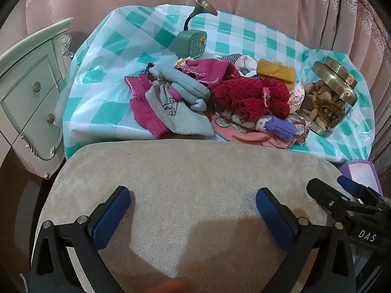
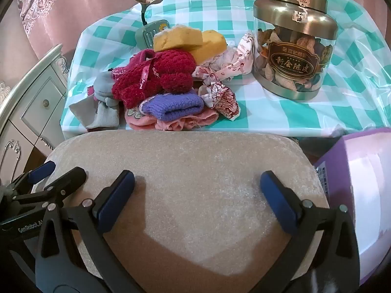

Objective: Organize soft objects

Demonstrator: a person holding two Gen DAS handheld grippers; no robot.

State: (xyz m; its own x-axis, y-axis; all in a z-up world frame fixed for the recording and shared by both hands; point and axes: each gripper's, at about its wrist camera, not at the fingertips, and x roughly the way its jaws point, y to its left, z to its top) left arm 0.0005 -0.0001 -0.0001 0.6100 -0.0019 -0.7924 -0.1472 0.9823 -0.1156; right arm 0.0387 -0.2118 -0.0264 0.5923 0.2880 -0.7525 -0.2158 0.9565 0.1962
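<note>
Basically unstarted from the left wrist: left gripper (image 1: 193,202) spread wide and holding nothing over the beige velvety chair seat (image 1: 185,168), jumbled heap of knitted socks, gloves and cloths (image 1: 210,100) unsorted on the teal-and-white checked plastic tablecloth (image 1: 102,105). Same from the right wrist: right gripper (image 2: 198,190) splayed apart, empty above the seat, heap beside the gold-lidded clear jar of dried peel (image 2: 293,48), all sorting left to do.

Soft pile (image 2: 168,92) beside jar (image 2: 294,48)

Checked table (image 1: 244,36) — clothes pile (image 1: 220,97), jar (image 1: 327,97), radio (image 1: 191,42)
</note>
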